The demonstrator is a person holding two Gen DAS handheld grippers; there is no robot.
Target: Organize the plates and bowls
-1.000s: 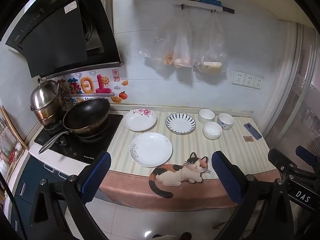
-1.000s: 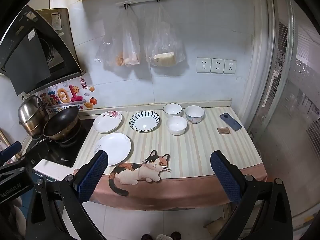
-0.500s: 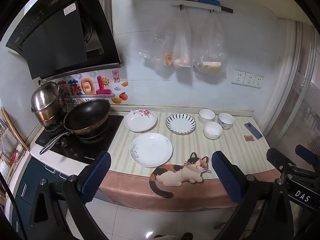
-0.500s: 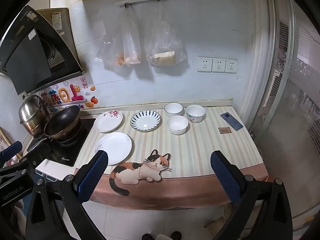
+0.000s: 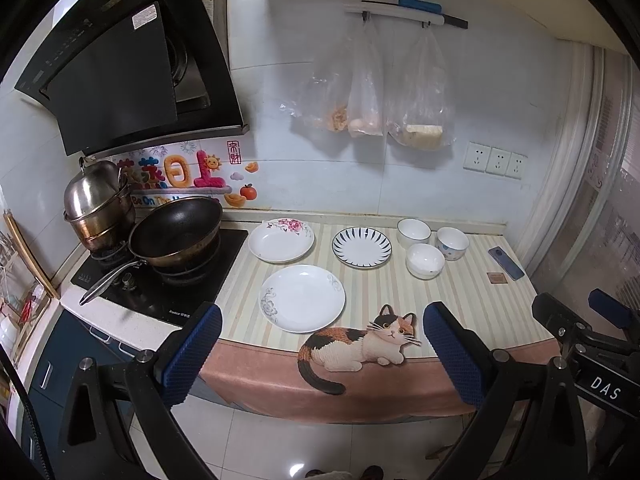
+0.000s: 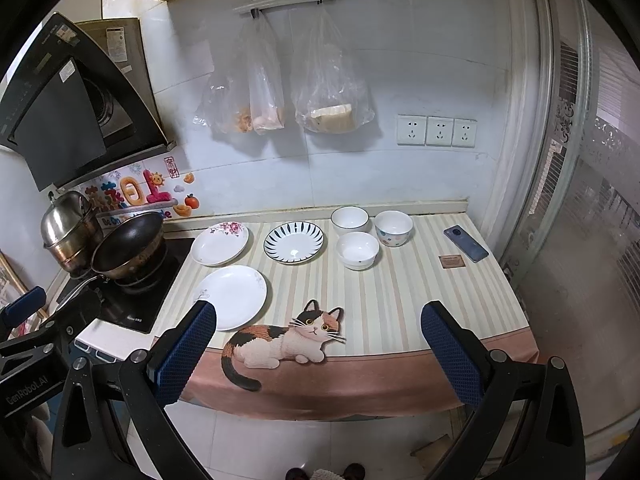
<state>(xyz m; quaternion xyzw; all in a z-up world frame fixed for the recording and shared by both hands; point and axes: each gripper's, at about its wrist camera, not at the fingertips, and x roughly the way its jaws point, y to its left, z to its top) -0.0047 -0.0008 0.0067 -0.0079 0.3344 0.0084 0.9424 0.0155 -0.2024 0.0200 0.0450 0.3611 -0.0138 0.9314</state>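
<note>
Ceramic ware spread on striped counter cloth (image 6: 400, 300): plain white plate (image 5: 302, 298) nearest front edge, flower-printed white plate (image 5: 281, 239) and blue-rayed plate (image 5: 362, 247) behind, three small white bowls (image 6: 357, 250) clustered to the right. Left gripper (image 5: 318, 354) and right gripper (image 6: 318, 354) both held wide apart, empty, well short of the counter. Judged step: approach for a first pick. Best begun with the near plate, gripped at the rim and stacked on a rear plate; bowls nested separately, clear of the dark phone (image 6: 466, 243) and black wok (image 5: 176, 232). Plate depth and bowl contents hard to make out; hands holding the grippers out of frame; counter's left end cut off behind the stove.
</note>
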